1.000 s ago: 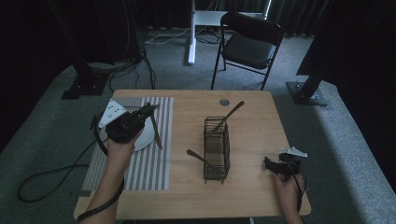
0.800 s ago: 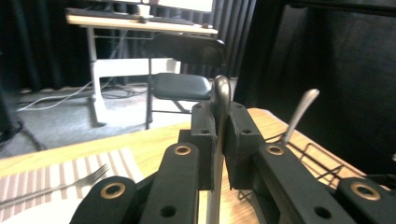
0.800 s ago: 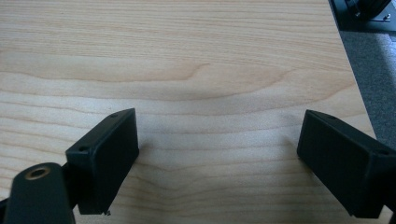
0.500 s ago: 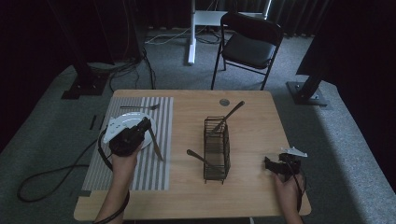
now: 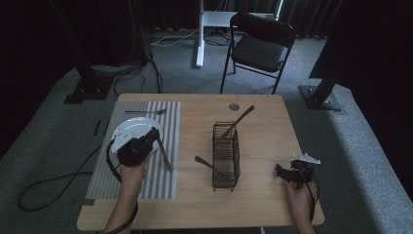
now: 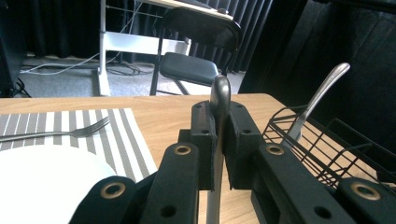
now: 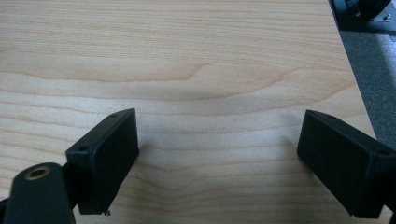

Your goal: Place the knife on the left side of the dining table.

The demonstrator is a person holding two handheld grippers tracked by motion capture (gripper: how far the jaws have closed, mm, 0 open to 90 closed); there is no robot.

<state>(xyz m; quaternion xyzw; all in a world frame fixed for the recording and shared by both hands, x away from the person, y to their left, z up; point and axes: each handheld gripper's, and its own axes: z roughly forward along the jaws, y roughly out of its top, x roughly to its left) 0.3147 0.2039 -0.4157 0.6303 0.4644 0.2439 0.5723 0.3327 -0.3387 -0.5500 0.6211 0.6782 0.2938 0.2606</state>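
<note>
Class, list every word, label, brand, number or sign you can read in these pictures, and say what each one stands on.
None: no readable text on the wooden table, the striped placemat, the white plate, the wire basket, the knife or the black jaws.

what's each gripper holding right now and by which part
The left gripper is shut on a knife, clamped near the rounded end of its handle; the blade points down over the striped placemat. The right gripper stands open over the table, holding nothing.
</note>
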